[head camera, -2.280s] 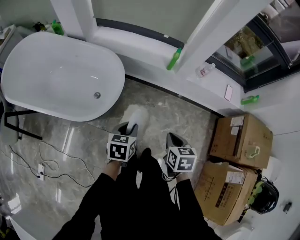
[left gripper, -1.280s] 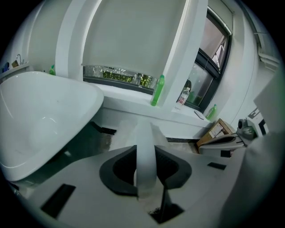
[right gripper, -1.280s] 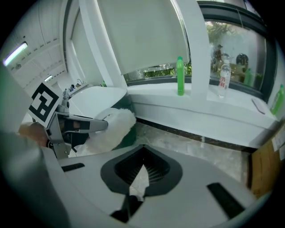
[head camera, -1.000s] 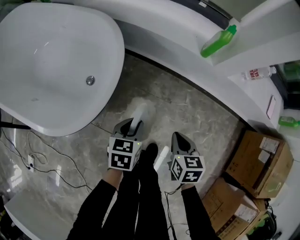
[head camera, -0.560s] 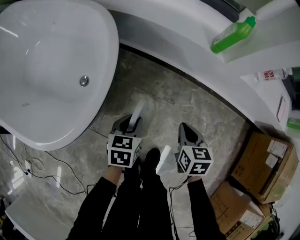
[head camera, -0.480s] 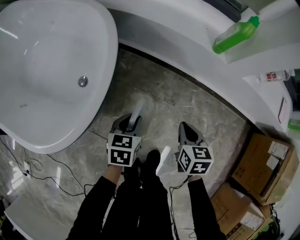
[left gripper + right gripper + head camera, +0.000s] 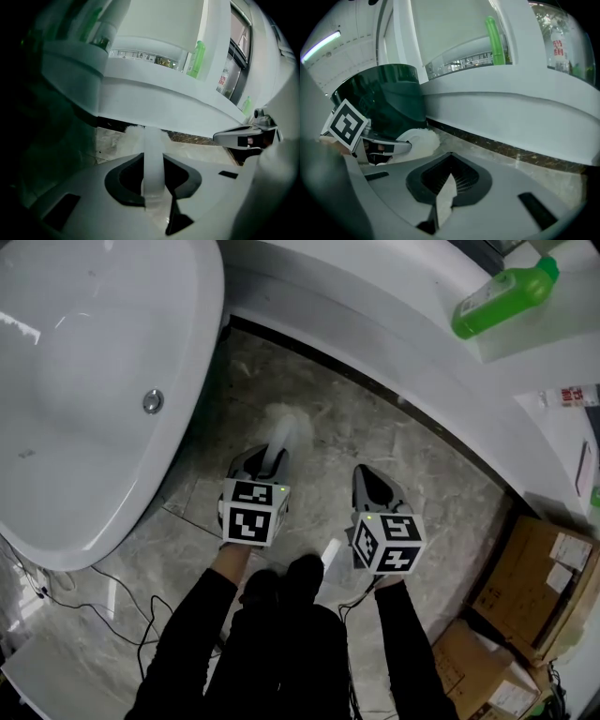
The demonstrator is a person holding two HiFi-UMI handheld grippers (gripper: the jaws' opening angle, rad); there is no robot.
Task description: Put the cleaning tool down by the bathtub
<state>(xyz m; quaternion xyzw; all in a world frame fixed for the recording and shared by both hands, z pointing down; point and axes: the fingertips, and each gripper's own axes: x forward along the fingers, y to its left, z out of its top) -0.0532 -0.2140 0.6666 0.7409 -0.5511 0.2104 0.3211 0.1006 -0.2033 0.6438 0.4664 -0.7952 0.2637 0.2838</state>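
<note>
While my left gripper (image 7: 152, 177) grips the cleaning tool (image 7: 153, 152) by its pale handle, jaws partly apart around it, my right gripper (image 7: 449, 182), farther from the bathtub (image 7: 84, 352), has its jaws drawn together, empty. The tool's fluffy white head (image 7: 285, 424) is just beside the bathtub's wall, low over the floor (image 7: 394, 446); whether it touches I cannot tell. Beyond the bathtub, a green bottle (image 7: 502, 298) sits on a white ledge (image 7: 375, 296).

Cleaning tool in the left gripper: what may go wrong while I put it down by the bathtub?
The left gripper holds the cleaning tool by its thin handle; released, it may tip or roll on the smooth floor. Its fluffy head hangs close to the bathtub and could bump it on the way down.
</note>
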